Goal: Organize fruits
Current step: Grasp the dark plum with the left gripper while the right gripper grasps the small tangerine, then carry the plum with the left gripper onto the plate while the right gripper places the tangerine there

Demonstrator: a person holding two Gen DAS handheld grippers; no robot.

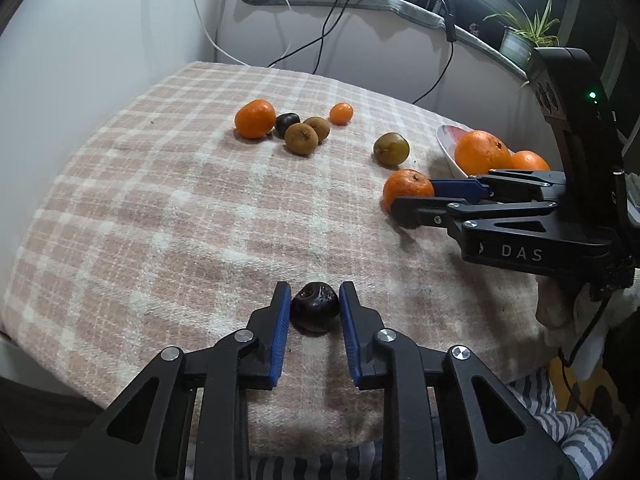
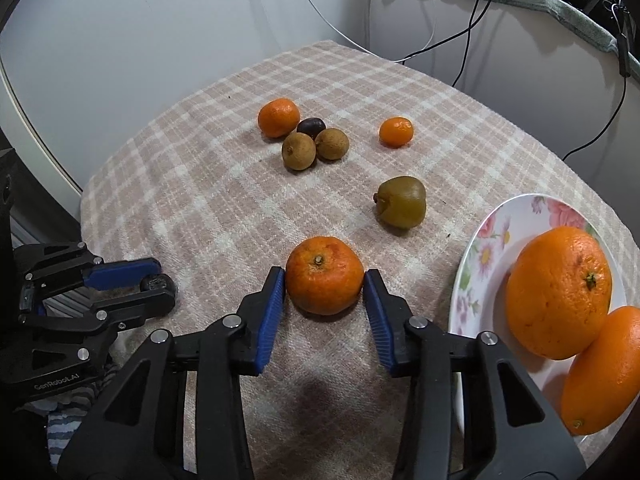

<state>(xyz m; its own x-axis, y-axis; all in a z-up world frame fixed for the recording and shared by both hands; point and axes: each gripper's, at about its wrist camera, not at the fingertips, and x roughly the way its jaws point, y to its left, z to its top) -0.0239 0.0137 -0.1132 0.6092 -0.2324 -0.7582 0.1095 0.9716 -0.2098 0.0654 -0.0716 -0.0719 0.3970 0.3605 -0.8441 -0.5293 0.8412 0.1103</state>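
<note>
Pink-and-white checked cloth (image 2: 200, 184) covers the table. Floral plate (image 2: 486, 240) sits at the cloth's right edge and holds two big oranges (image 2: 560, 296), touching each other. Right gripper (image 2: 325, 280) is just left of the plate, blue pads against both sides of a mandarin (image 2: 325, 276) that rests on the cloth; looks clenched on it, though contact on the right pad is hard to confirm. Left gripper (image 1: 315, 304) is well left of the plate at the near cloth edge, jaws spread around a dark wrinkled fruit (image 1: 315, 307), pads just beside it with slim gaps visible, so released. Greenish-brown fruit (image 2: 401, 202) lies beyond the mandarin, near the plate. Far from the plate: another mandarin (image 2: 279, 117), two brown round fruits (image 2: 299, 151) touching, a dark fruit (image 2: 311, 126) behind them. Small orange kumquat-like fruit (image 2: 396, 131) sits apart to their right.
</note>
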